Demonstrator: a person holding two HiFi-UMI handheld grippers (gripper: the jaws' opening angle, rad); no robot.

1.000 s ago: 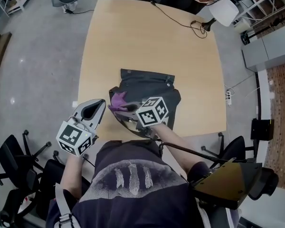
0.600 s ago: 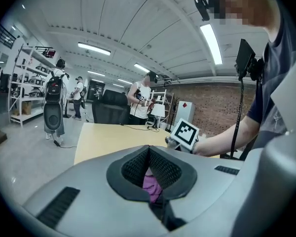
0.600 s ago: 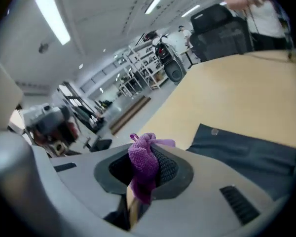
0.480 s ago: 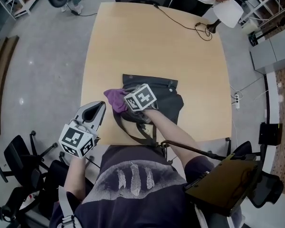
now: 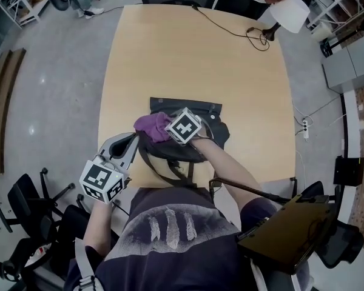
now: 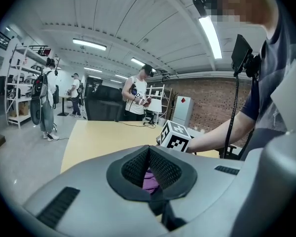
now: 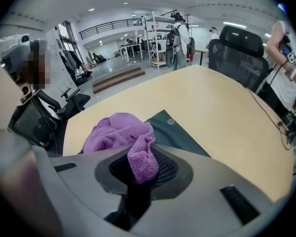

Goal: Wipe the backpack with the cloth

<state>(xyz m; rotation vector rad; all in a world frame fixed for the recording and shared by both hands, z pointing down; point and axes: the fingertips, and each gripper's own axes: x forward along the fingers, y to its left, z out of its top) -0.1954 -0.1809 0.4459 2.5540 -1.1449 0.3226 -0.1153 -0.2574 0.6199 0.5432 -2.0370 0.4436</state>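
Note:
A dark backpack [image 5: 197, 139] lies flat near the front edge of the wooden table [image 5: 188, 59], its straps trailing toward me. On the backpack's left upper part rests a purple cloth [image 5: 151, 124]. My right gripper [image 5: 168, 130] is shut on this cloth [image 7: 116, 132]; a fold of it is pinched between the right gripper [image 7: 140, 164] pads, with the backpack [image 7: 175, 131] just beyond. My left gripper [image 5: 133, 143] hovers at the backpack's left edge. In its own view the left gripper [image 6: 148, 154] pads meet with nothing between them, and the cloth [image 6: 149, 179] shows past them.
A black cable [image 5: 236, 26] runs across the table's far right part to a white lamp [image 5: 290, 12]. Office chairs [image 5: 24, 208] stand left of me, and a black chair [image 7: 237, 46] stands at the table's far end. People [image 6: 138, 95] stand beyond the table.
My right gripper carried the purple cloth from the backpack's near left corner up and across its left upper part. The left gripper shifted slightly toward the backpack's edge.

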